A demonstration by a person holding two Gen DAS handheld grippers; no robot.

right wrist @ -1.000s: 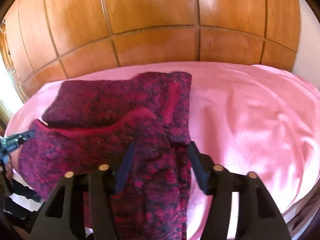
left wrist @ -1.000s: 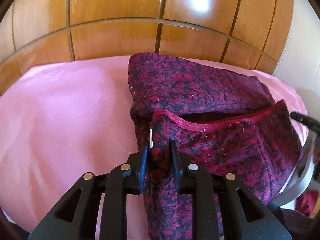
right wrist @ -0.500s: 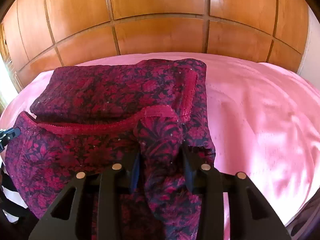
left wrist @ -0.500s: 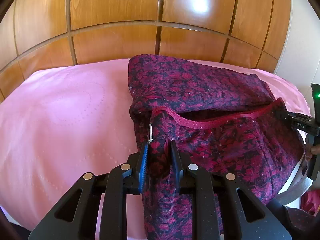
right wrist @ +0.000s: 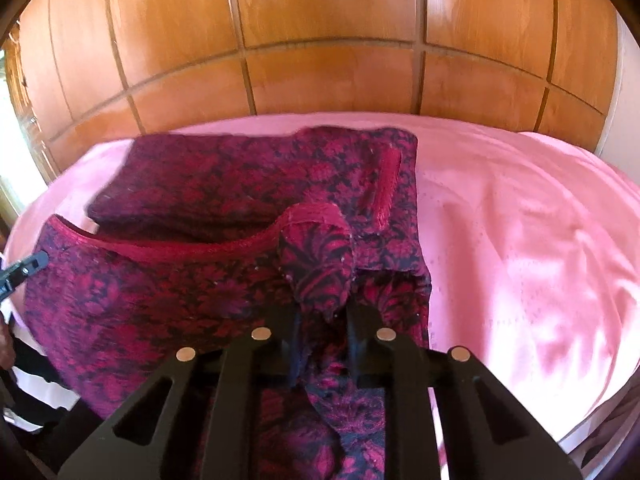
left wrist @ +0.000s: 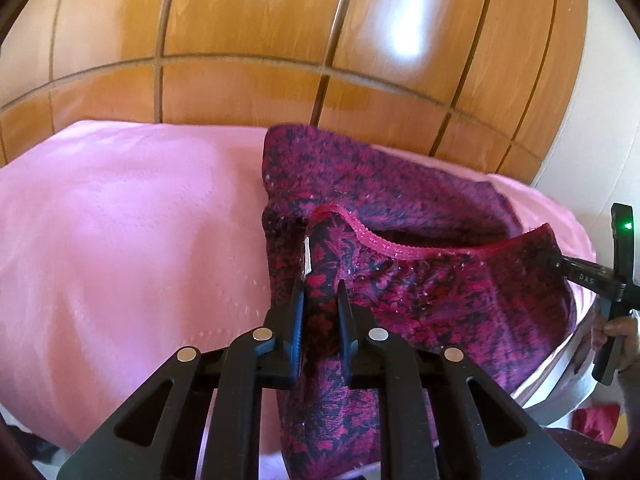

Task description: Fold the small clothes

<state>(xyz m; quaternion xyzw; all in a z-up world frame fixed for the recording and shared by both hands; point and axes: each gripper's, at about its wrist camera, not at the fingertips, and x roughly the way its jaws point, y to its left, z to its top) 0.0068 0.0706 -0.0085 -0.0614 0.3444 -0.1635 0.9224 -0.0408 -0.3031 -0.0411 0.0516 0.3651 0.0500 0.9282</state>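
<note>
We see garment (left wrist: pixel 420 304): woven patterned cloth, matt, lace-like trim | bed cover (left wrist: pixel 120 220): smooth pink cloth, faint sheen | wall panels (left wrist: pixel 248 20): glossy varnished wood | left gripper (left wrist: pixel 320 300): matt black plastic, metal pins

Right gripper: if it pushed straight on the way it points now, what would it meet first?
The right gripper, shut on the patterned garment, would probably first bunch it into its folded far part, which lies on the pink sheet.

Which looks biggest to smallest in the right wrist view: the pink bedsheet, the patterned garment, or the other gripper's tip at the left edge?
1. Pink bedsheet and patterned garment: close in spread; the garment lies nearer the camera, so unranked.
2. Left gripper: by far the smallest.
</note>
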